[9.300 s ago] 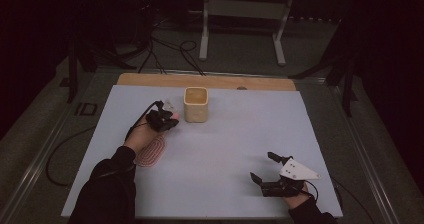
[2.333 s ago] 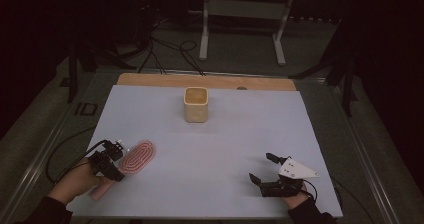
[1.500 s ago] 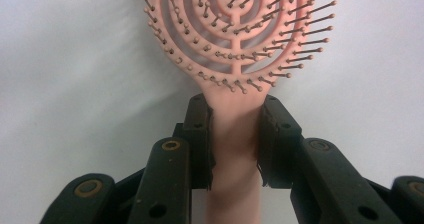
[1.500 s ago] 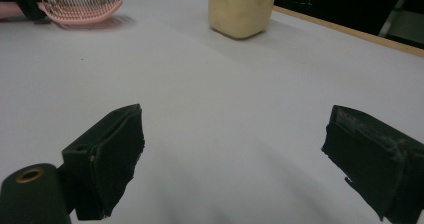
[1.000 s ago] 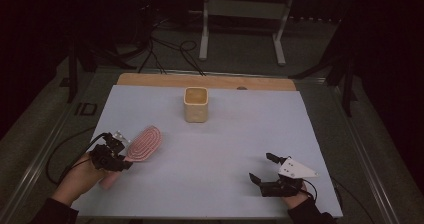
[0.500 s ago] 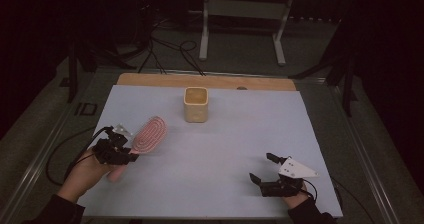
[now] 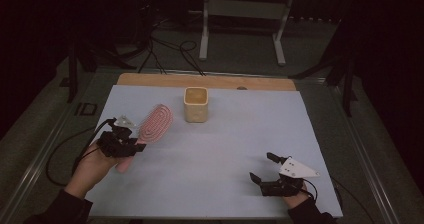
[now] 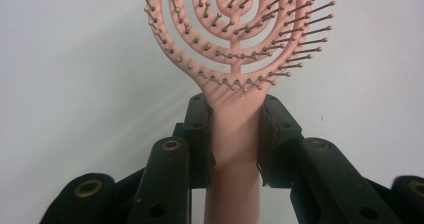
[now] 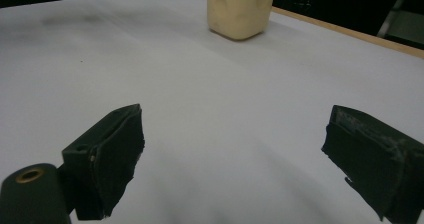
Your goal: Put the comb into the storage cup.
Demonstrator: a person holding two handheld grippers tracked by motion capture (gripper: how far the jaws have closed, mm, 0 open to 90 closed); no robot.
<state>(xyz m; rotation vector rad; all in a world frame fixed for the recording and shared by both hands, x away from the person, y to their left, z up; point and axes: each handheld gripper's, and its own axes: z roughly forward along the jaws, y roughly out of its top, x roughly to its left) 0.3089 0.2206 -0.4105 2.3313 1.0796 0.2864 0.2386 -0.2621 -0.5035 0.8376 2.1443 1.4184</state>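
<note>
Raised hairbrush (image 7: 153,123) now clamped in left hand-held gripper (image 7: 131,140).

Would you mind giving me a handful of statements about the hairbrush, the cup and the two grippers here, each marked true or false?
1. The left gripper is clamped on the handle of the pink hairbrush. True.
2. The right gripper holds the cream cup. False: its jaws stand wide apart with nothing between them, and the cup sits far off near the table's far edge.
3. The hairbrush head rests inside the cup. False: it is to the left of the cup, apart from it.
4. The cup stands upright, its opening upward. True.
5. The white table cover leaves a wooden strip showing at the far edge. True.
</note>
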